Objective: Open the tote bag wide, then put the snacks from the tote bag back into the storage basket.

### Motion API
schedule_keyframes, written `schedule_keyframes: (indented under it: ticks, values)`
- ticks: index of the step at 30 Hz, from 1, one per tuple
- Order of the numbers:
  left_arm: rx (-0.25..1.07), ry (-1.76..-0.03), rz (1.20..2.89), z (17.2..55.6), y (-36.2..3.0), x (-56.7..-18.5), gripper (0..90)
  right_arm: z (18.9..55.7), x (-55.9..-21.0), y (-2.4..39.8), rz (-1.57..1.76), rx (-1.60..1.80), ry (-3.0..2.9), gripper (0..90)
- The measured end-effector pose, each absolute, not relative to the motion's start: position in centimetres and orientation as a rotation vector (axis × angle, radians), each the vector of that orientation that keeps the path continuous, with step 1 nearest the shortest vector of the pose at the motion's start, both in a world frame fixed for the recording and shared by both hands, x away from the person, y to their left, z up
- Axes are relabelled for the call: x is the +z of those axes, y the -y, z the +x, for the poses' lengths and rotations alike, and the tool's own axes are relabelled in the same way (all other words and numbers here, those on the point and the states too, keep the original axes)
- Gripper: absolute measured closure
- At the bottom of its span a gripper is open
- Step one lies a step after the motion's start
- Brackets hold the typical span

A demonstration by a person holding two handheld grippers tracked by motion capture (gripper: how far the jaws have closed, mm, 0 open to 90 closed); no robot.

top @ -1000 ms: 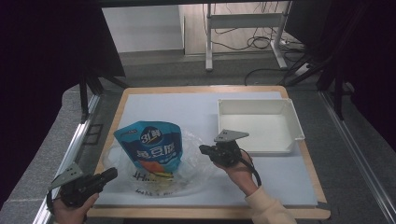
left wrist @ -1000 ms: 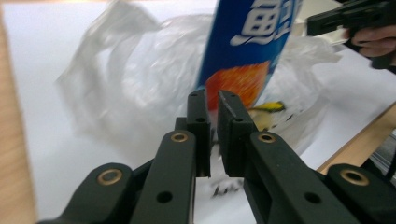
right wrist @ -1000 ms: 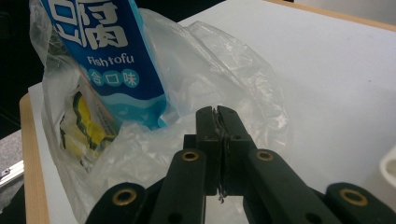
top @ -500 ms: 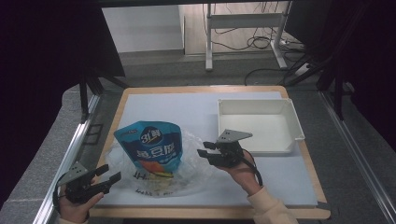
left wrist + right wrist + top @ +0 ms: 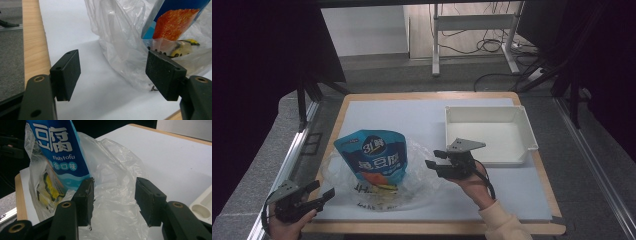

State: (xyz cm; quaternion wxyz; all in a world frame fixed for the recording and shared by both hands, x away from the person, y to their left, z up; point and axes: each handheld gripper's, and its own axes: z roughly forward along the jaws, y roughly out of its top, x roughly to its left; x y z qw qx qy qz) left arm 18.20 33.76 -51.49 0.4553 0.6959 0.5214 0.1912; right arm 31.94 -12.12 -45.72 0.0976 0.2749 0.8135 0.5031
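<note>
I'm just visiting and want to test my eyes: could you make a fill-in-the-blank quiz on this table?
1. The blue pouch sits in a clear ____ bag.
2. The English words on the pouch are "Fish ____".
3. The white tray holds ____.
4. Both the left claw and the right claw are ____.

Missing words: plastic; tofu; nothing; open

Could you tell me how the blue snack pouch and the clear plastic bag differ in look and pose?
The blue snack pouch is opaque and printed; the clear plastic bag is see-through and crumpled. The pouch is smooth and holds its shape; the bag slumps loosely around its lower part. Both rest on the white mat.
</note>
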Motion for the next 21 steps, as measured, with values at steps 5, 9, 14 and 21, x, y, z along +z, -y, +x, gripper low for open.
schedule_keyframes:
  ticks: [5,9,14,21]
  values:
    - [0.452,-1.274,1.751,18.9,-33.1,-51.8,26.1,32.0,-45.5,12.2,0.813,1.497,-2.401,48.4]
    - [0.448,-1.280,1.752,18.9,-33.1,-52.0,25.4,31.9,-45.3,12.3,0.807,1.498,-2.390,46.4]
    - [0.457,-1.282,1.758,18.7,-33.0,-52.1,25.2,31.8,-44.7,12.5,0.793,1.517,-2.376,43.6]
    - [0.452,-1.284,1.760,18.8,-32.9,-52.2,25.0,31.5,-43.8,12.1,0.750,1.548,-2.377,41.5]
